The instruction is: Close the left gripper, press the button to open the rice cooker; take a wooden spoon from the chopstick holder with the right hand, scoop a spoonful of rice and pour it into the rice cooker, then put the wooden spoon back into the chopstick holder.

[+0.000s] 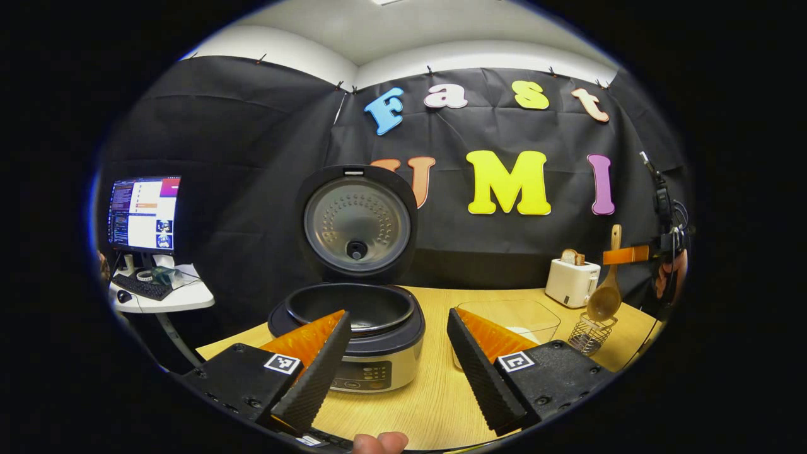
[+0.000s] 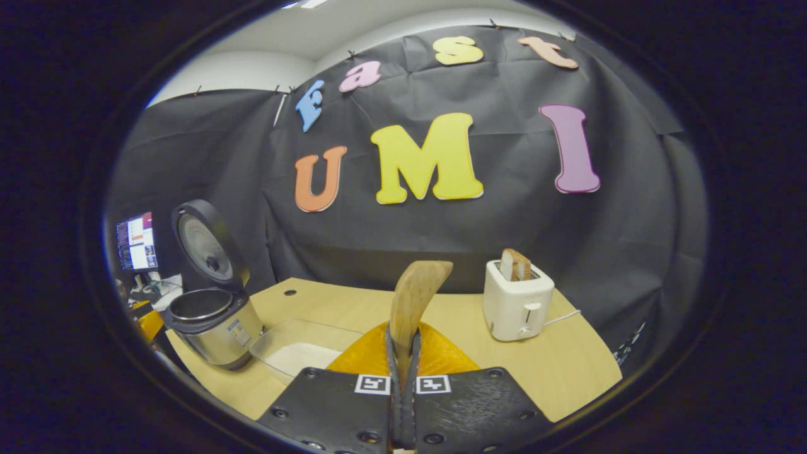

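Left gripper view has the rice cooker [image 1: 354,328] dead centre on the wooden table [image 1: 435,391], so I'll place everything off that. Its lid [image 1: 357,222] is flipped up and standing at the back, and the dark inner pot is open to see. The left gripper [image 1: 398,353] sits low in front of the cooker with its two fingers spread wide apart, nothing between them, one finger overlapping the cooker's front panel. A fingertip of the person's hand [image 1: 380,443] pokes in at the bottom edge.

Just right of the cooker is a clear plastic container [image 1: 512,318] with white rice in it. Further right of that is the wire chopstick holder [image 1: 591,334], and the wooden spoon [image 1: 608,284] hangs right above it, bowl end down, lifted clear of or just at the holder's top, hard to call which. The right gripper [image 1: 624,255] pinches the spoon's handle near the top. Behind the holder stands a white toaster [image 1: 572,282] with a slice of bread in it. Way off to the cooker's left is a monitor [image 1: 144,213] on a small side desk.

Right gripper view: the gripper [image 2: 403,353] has its fingers pressed together on the spoon [image 2: 413,299], which sticks up between them. Cooker [image 2: 211,315] is far left, container [image 2: 296,353] beside it, toaster [image 2: 517,302] to the right.
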The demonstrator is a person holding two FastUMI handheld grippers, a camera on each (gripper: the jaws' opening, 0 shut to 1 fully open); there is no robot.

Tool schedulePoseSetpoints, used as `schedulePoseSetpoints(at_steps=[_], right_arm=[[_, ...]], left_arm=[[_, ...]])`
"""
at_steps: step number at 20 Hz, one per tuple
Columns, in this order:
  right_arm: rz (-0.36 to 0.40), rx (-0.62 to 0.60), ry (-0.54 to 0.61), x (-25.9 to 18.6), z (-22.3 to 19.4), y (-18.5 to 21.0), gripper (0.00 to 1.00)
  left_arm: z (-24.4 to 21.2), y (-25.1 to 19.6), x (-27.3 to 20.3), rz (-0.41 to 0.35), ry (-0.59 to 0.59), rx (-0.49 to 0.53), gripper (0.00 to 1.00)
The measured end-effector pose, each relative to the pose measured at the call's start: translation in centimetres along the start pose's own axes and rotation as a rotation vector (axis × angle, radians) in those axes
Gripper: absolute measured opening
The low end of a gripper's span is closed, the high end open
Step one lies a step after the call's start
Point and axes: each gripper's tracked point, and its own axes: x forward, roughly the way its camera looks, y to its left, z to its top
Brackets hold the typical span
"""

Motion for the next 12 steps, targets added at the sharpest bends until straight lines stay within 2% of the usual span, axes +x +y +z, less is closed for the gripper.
schedulePoseSetpoints(at_steps=[7, 12], right_arm=[[0.073, -0.123, -0.071, 4.0, 3.6, 9.4, 0.00], [0.072, -0.227, -0.001, 9.3, -0.8, 13.3, 0.02]], left_arm=[[-0.4, 2.7, -0.9, 0.045, -0.008, -0.008, 0.98], [-0.6, 4.1, -1.0, 0.084, -0.010, -0.021, 0.98]])
